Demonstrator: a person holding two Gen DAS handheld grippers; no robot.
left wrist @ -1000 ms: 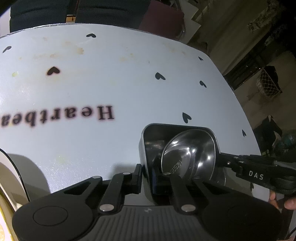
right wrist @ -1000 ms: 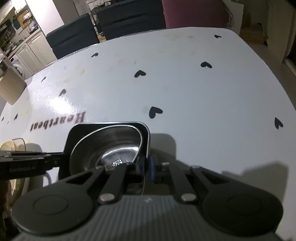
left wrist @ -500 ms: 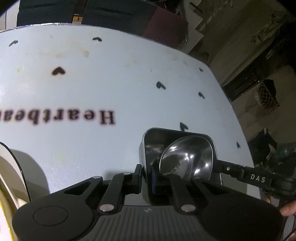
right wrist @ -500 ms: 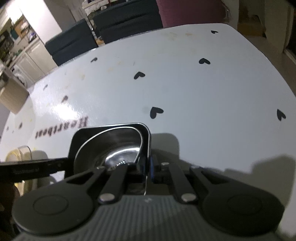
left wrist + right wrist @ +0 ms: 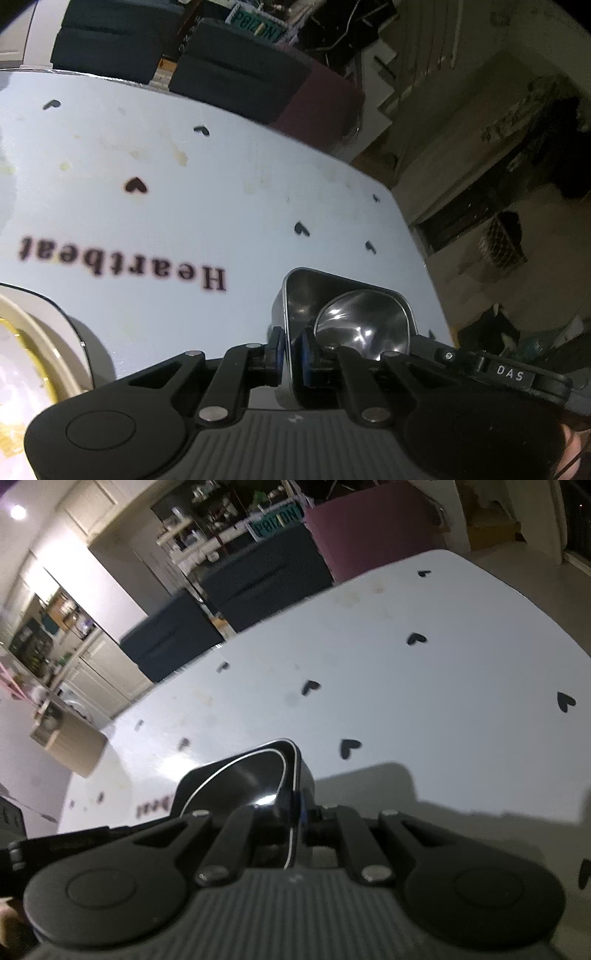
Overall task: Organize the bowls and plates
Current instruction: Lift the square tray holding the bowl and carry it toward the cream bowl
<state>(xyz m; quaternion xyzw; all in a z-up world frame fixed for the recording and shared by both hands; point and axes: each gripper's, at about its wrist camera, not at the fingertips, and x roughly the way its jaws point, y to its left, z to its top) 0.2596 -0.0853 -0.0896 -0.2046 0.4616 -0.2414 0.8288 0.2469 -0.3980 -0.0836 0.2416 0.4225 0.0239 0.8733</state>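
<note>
A square steel bowl (image 5: 295,295) with a smaller steel bowl (image 5: 364,325) nested inside hangs above the white table (image 5: 221,206). My left gripper (image 5: 290,352) is shut on the square bowl's left wall, blue pads on either side of it. From the right, a finger (image 5: 461,360) of the other gripper reaches in to the opposite rim. In the right wrist view my right gripper (image 5: 295,810) is shut on the right rim of the square bowl (image 5: 236,771). The bowls cast a grey shadow (image 5: 369,786) on the table.
A cream plate with a yellow band (image 5: 26,328) lies at the left in a dark-rimmed dish. Dark chairs (image 5: 110,40) and a maroon chair (image 5: 317,92) stand at the table's far edge. A beige box (image 5: 70,746) sits at the far left corner. The floor (image 5: 498,258) drops off to the right.
Both grippers have risen together with the nested bowls held between them and have rolled a little. The table now looks farther below, and more of the room shows.
</note>
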